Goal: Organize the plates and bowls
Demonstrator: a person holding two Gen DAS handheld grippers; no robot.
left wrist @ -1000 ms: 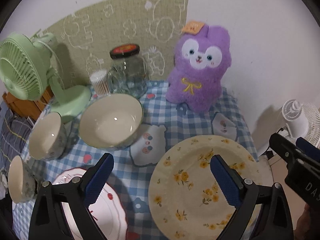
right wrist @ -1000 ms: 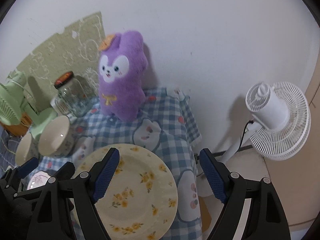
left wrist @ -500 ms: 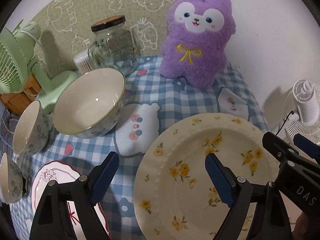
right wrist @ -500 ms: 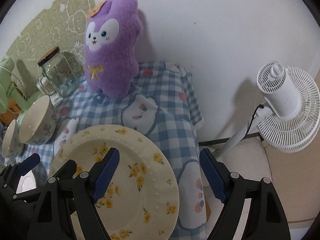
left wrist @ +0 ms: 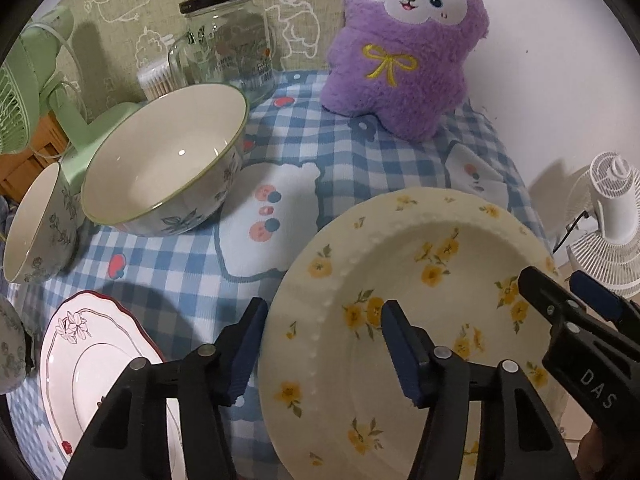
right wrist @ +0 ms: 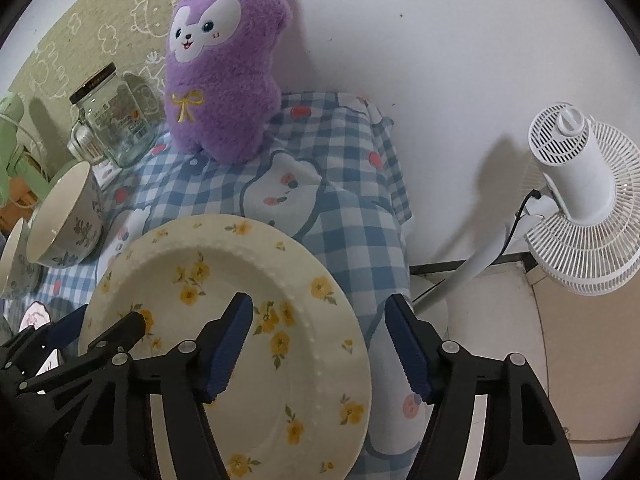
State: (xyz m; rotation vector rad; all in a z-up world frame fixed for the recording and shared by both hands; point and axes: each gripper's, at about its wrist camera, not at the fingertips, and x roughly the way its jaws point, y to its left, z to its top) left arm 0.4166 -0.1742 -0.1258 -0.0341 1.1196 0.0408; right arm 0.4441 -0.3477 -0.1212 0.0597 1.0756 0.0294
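Observation:
A cream plate with yellow flowers (left wrist: pixel 404 304) lies on the checked tablecloth at the table's right end; it also shows in the right wrist view (right wrist: pixel 224 312). My left gripper (left wrist: pixel 324 344) is open, its jaws straddling the plate's left rim. My right gripper (right wrist: pixel 320 344) is open, its jaws straddling the plate's right rim. A large floral bowl (left wrist: pixel 164 160) stands at the left, a smaller bowl (left wrist: pixel 36 224) beside it, and a white red-rimmed plate (left wrist: pixel 100 368) lies near the front left.
A purple plush toy (left wrist: pixel 404 48) and a glass jar (left wrist: pixel 228 44) stand at the back by the wall. A green fan (left wrist: pixel 36 92) is at the left. A white fan (right wrist: pixel 580 204) stands on the floor past the table's right edge (right wrist: pixel 396 248).
Both grippers have moved forward and down, closer to the yellow-flowered plate, and now straddle its opposite rims. Their jaws have narrowed somewhat. The plate has not moved.

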